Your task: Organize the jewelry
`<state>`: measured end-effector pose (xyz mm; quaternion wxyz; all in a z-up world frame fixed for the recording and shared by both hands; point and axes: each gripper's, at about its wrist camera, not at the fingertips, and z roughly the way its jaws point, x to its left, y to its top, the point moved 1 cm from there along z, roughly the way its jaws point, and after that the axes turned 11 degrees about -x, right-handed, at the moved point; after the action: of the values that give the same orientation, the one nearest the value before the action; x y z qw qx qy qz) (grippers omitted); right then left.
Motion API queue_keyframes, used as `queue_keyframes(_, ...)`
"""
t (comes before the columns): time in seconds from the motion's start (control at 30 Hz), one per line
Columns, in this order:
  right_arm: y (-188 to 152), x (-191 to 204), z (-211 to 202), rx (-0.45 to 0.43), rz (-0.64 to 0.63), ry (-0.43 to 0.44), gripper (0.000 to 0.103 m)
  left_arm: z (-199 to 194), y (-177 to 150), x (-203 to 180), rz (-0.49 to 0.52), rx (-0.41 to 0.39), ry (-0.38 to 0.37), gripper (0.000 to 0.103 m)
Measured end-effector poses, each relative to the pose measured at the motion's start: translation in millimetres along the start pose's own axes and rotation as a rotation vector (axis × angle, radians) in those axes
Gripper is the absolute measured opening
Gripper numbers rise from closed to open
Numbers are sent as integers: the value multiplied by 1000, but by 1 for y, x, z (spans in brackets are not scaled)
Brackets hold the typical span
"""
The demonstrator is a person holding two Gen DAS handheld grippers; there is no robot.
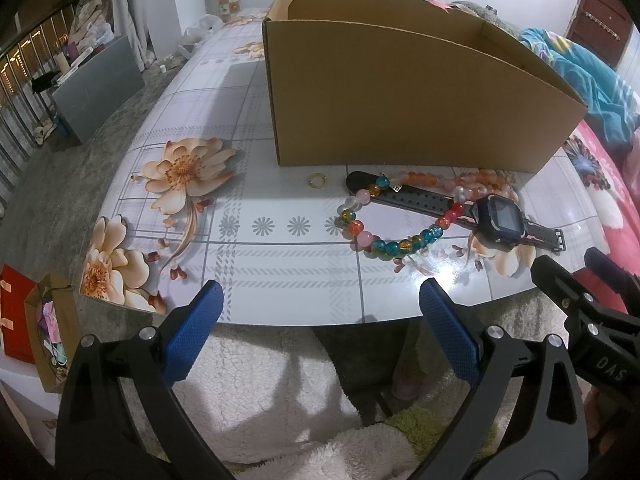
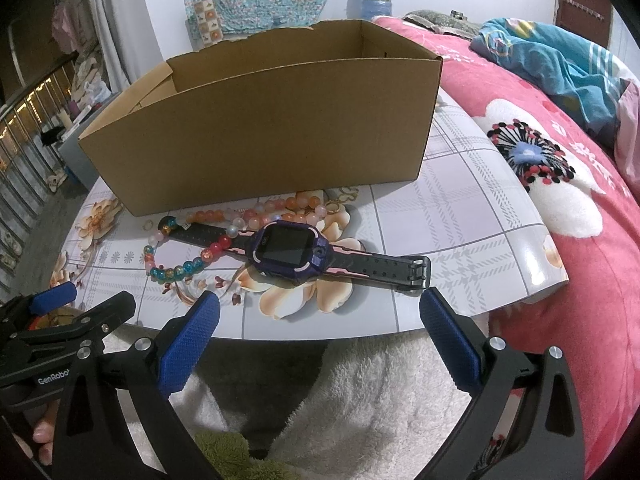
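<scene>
Left claw (image 1: 320, 308), right claw (image 2: 320, 318) spread wide (empty); watch (image 2: 294, 254) lies before box (image 2: 260, 140).

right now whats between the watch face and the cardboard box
In the right wrist view, the orange-and-pink bead strand lies between the watch and the cardboard box, close along the box's front wall.

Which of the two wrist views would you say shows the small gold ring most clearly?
The left wrist view: the gold ring lies unobstructed on the table before the cardboard box. In the right wrist view it is a tiny, faint loop near the box corner.
</scene>
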<state>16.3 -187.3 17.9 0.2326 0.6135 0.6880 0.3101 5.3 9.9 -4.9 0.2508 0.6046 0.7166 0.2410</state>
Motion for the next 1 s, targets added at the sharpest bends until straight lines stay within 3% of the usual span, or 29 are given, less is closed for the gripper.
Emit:
queue_keyframes(0.27,1,-2,1,-8,14,9,98,11,2,8,-10,0,0,95)
queue_keyframes(0.4,2,-1,3,-15,8,33,98,24,6,20,20,-20,37,95)
queue_keyframes(0.53,7,5,3,-38,-18,67,98,43,8,30,29,20,29,95)
queue_keyframes(0.63,11,10,3,-58,-39,92,97,49,8,35,32,4,8,95)
queue_keyframes(1.0,28,27,15,-94,-101,173,81,52,15,40,92,-87,-4,96)
